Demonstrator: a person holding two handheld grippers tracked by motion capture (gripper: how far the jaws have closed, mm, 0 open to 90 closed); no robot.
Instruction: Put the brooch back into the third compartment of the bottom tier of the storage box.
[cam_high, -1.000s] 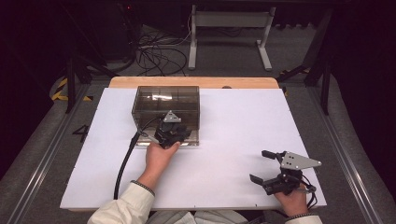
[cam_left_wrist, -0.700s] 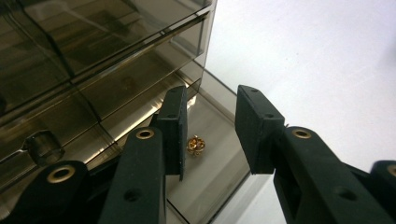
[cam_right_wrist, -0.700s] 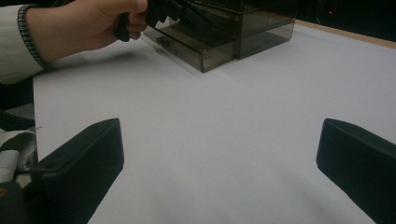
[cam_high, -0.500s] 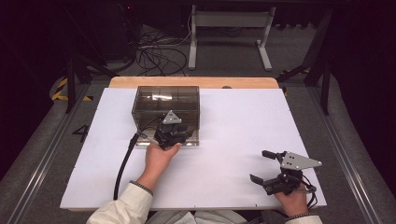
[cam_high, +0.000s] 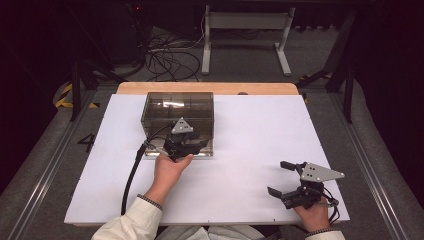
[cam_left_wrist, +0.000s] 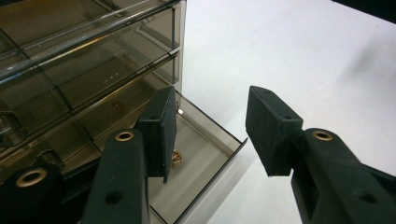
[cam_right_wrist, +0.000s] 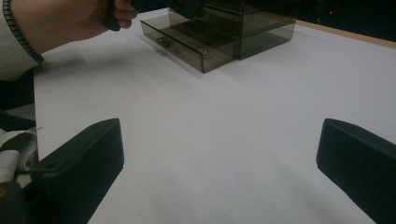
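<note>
The surface (cam_high: 250, 150) is covered by a white sheet, with a strip of bare wood showing along its far edge. On it, toward the far left, stands a smoky clear drawer box (cam_high: 177, 112). Its bottom drawer (cam_left_wrist: 205, 154) is pulled out toward the person, and a small gold ring (cam_left_wrist: 176, 158) lies on the drawer floor. A black cable (cam_high: 131, 175) trails over the near left part of the sheet.

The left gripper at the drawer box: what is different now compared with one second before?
The left gripper has just been opening its jaws above the pulled-out bottom drawer; nothing is between them, and a small gold ring lies in the drawer. The gripper has barely shifted in the high view. The smoked plastic drawer box, the drawer and the open right gripper stayed as they were.
</note>
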